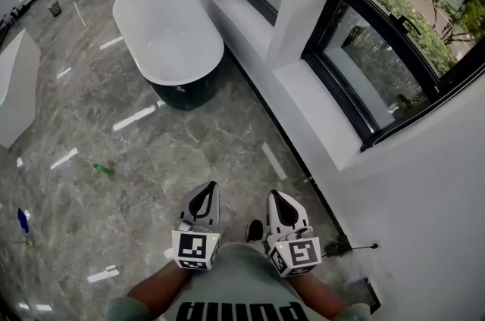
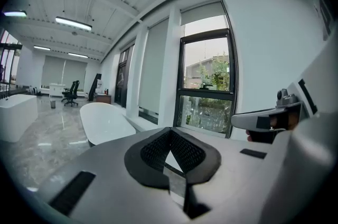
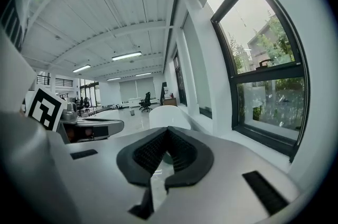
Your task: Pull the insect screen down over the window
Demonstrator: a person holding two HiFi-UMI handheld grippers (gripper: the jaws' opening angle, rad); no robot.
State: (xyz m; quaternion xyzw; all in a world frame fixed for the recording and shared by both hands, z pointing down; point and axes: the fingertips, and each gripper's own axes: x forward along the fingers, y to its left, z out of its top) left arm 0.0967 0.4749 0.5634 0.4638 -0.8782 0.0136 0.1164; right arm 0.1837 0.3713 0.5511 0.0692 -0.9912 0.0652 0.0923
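Now | left tool (image 1: 203,198): clenched, empty, low and well apart from window (image 1: 394,39) | right tool (image 1: 280,202): clenched, empty, nearer window | bathtub (image 1: 168,28): left of window | insect screen: cannot make out

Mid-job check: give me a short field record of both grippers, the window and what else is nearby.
left gripper: jaws shut, empty, held low at the waist
right gripper: jaws shut, empty, beside the left
window: ahead right, black frame, untouched
insect screen: cannot be made out over the glass
sill: white, under the window
bathtub: white, on the floor ahead left
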